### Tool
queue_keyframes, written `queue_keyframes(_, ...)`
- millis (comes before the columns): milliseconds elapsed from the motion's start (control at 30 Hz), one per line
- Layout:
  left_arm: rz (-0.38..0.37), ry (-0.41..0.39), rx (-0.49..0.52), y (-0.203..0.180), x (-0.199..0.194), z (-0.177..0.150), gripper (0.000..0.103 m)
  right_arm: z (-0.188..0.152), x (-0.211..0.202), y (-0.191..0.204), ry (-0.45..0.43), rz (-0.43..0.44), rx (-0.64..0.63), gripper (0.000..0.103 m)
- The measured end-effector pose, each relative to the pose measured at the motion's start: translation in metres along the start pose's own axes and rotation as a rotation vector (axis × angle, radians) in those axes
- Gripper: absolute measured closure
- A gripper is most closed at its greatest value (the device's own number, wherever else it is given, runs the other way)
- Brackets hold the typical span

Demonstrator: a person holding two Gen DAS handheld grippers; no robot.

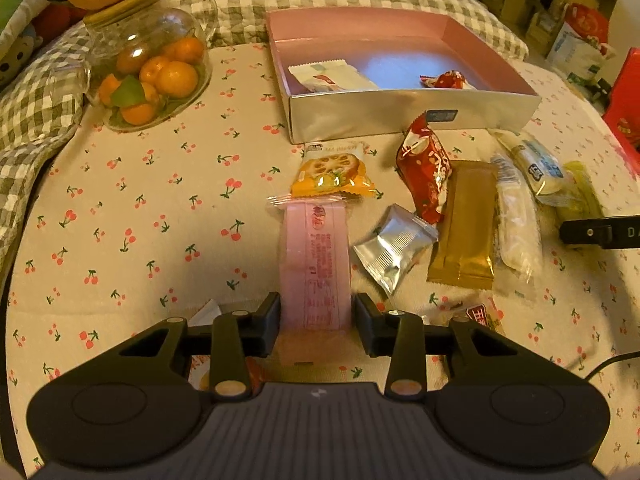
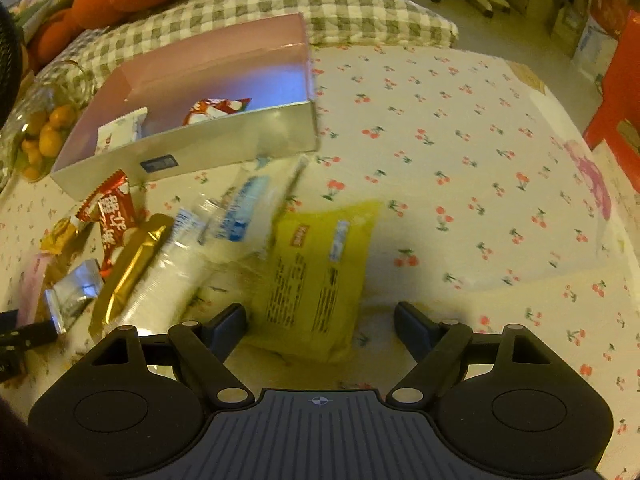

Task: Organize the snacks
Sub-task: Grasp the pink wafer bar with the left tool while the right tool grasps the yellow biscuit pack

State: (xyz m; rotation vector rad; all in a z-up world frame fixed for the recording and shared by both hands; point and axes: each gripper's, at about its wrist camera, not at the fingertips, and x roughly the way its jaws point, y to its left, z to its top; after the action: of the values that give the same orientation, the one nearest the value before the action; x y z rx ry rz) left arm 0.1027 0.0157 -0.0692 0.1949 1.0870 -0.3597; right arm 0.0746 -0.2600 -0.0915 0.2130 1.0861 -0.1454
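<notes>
My left gripper (image 1: pixel 318 316) is shut on the near end of a long pink snack bar (image 1: pixel 316 248), which lies on the cherry-print cloth. Ahead stands an open box (image 1: pixel 400 116), silver outside and pink inside, holding a white packet (image 1: pixel 328 78) and a red packet (image 1: pixel 448 80). Loose snacks lie before it: an orange packet (image 1: pixel 332 176), a red one (image 1: pixel 426 172), a silver one (image 1: pixel 394 248) and a gold bar (image 1: pixel 466 224). My right gripper (image 2: pixel 320 320) is open, with a yellow packet (image 2: pixel 316 272) between its fingers, untouched by the pads.
A glass jar of small oranges (image 1: pixel 152 76) stands at the left of the box. A checked pillow (image 2: pixel 340 4) lies behind it. A red stool (image 2: pixel 616 112) stands off the bed at the right. Clear-wrapped white snacks (image 2: pixel 240 212) lie beside the yellow packet.
</notes>
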Motion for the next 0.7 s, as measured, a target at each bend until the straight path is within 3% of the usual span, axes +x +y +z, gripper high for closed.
queue_keyframes(233, -0.023, 0.001, -0.009, 0.007, -0.004, -0.005, 0.066, -0.003, -0.005, -0.028, 0.015, 0.003, -0.002, 0.020)
queue_keyframes(533, -0.088, -0.020, -0.135, 0.028, -0.009, -0.001, 0.065, 0.005, -0.014, -0.052, 0.065, 0.158, 0.180, 0.020)
queue_keyframes(700, -0.073, -0.029, -0.139, 0.023, -0.007, 0.003, 0.065, 0.011, -0.013, -0.049, 0.048, 0.140, 0.205, 0.020)
